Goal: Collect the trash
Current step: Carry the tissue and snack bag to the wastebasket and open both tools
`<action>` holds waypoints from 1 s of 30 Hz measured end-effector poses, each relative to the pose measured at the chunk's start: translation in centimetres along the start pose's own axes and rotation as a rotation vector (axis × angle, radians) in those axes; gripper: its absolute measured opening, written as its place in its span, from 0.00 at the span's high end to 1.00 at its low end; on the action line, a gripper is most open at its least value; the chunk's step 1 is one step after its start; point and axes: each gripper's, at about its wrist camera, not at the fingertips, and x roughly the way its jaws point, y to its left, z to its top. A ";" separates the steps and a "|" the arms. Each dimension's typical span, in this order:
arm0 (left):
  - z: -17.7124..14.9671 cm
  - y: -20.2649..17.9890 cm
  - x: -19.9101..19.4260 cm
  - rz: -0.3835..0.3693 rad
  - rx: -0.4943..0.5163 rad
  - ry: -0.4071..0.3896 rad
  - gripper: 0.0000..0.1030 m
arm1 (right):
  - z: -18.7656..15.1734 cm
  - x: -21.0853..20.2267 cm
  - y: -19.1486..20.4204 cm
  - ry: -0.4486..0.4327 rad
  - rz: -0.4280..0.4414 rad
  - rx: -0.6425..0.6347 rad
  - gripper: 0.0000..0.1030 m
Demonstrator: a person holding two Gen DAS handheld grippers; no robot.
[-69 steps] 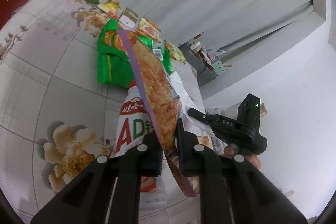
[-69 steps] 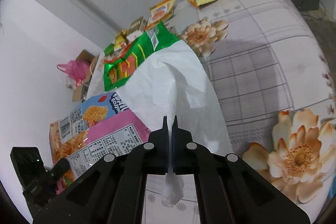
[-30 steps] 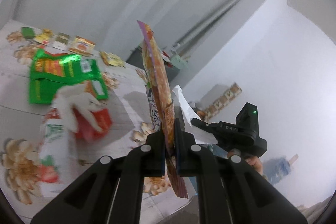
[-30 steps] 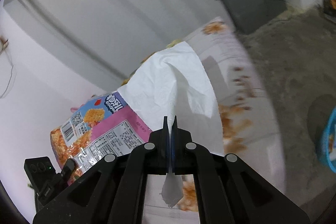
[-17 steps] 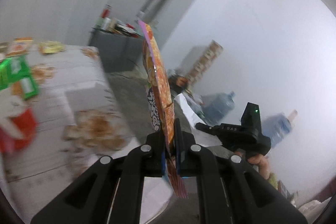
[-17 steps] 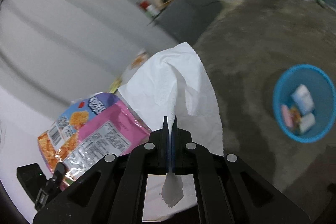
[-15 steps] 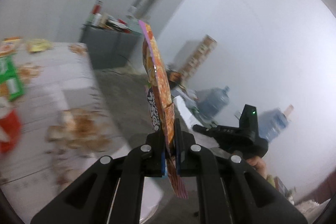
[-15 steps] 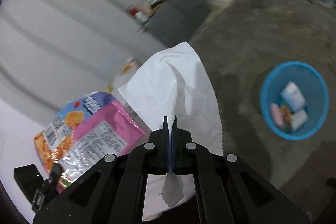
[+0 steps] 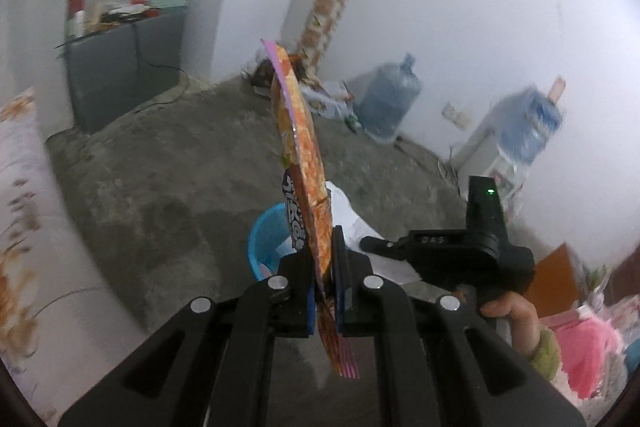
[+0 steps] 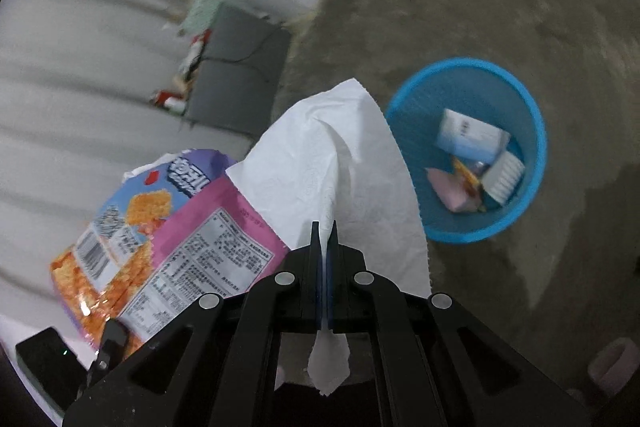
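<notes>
over the grey concrete floor (image 9: 168,195), the left gripper (image 9: 323,291) had its jaws pinching an orange-and-pink snack wrapper (image 9: 302,155) edge-on above a blue mesh wastebasket (image 9: 266,239). beside that basket (image 10: 532,131), the right gripper (image 10: 323,267) pinched a white paper tissue (image 10: 332,163).

In the left wrist view, the left gripper (image 9: 323,259) stood clamped on the edge of a snack wrapper (image 9: 301,155), which rose edge-on, orange with a pink border, above the jaws. Just behind it on the grey concrete floor (image 9: 168,187) sat a blue bin (image 9: 266,239), partly hidden by the wrapper. To the right, a hand (image 9: 510,311) carried the right gripper's black body (image 9: 460,247), with white tissue (image 9: 352,223) showing beside it.
</notes>
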 end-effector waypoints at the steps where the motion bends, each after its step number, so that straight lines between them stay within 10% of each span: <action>1: 0.0 -0.5 0.8 0.003 0.011 0.010 0.94 | 0.3 0.4 -0.9 0.001 0.003 0.032 0.99; 12: -0.3 -1.9 12.6 -0.025 0.024 0.151 0.93 | 3.3 1.5 -7.4 -0.054 -0.011 0.218 0.96; 19: -3.0 2.8 19.7 0.017 -0.221 0.282 0.46 | 3.8 5.3 -10.7 -0.015 -0.112 0.202 0.56; 30: -1.0 2.5 13.9 0.028 -0.283 0.151 0.35 | 3.5 3.9 -12.0 -0.059 -0.150 0.195 0.49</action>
